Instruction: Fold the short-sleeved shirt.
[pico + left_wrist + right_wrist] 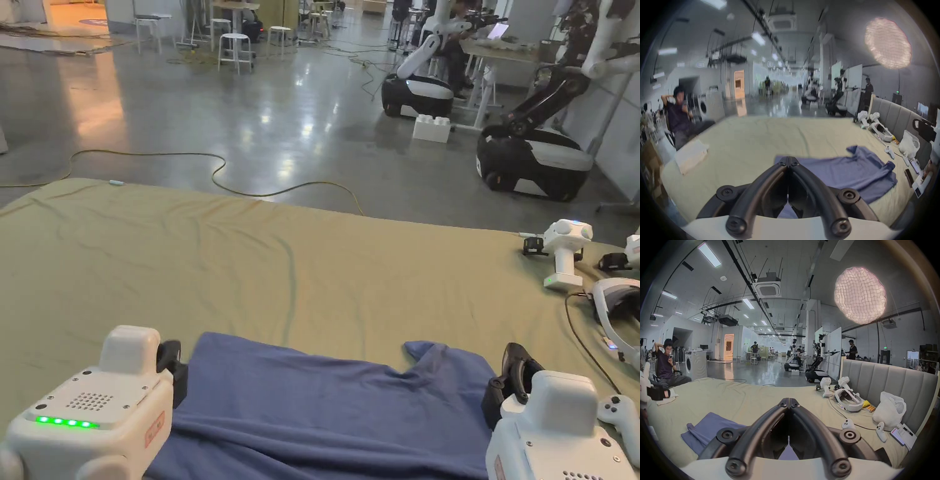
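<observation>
A blue short-sleeved shirt (325,412) lies spread on the olive-green bed sheet (250,269) at the near edge, one sleeve (431,353) pointing away from me. My left gripper (170,369) sits over the shirt's left edge. In the left gripper view its jaws meet at the tips (788,160), shut, with no cloth seen between them, and the shirt (843,172) stretches off to the right. My right gripper (515,375) hangs by the shirt's right side near the sleeve. Its jaws (789,401) are shut too, with the shirt (713,428) to its left.
Along the bed's right side lie spare grippers (562,250), a white headset (619,306), controllers (622,415) and a white plastic bag (890,412), next to a grey headboard (883,382). Folded white cloth (692,154) lies at the left. A seated person (666,363) is beyond the bed.
</observation>
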Demonstrator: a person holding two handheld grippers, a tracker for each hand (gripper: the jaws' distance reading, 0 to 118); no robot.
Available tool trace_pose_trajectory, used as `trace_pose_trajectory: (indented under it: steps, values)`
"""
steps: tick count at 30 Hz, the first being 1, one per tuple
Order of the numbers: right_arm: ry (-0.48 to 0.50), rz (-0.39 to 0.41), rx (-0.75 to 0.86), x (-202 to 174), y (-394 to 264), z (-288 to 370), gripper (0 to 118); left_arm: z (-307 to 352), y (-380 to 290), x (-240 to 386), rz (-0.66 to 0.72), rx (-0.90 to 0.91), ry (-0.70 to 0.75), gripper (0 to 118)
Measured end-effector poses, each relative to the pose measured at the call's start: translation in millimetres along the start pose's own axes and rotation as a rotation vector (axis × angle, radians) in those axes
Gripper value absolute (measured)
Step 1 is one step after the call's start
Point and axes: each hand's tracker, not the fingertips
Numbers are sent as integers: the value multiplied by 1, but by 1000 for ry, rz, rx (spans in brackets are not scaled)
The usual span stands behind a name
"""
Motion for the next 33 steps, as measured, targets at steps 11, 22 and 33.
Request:
trace_pose_trajectory:
  steps: [11, 22, 33]
  values:
    - [12, 34, -172, 12, -28, -11, 0, -112, -40, -80, 140, -569, -17, 46]
    - [-8, 74, -259, 24, -49, -7, 0, -145, -63, -50, -26, -814, 71, 64]
    - [-72, 88, -389, 50, -67, -16, 7, -99, -76, -41, 3, -717, 24, 8]
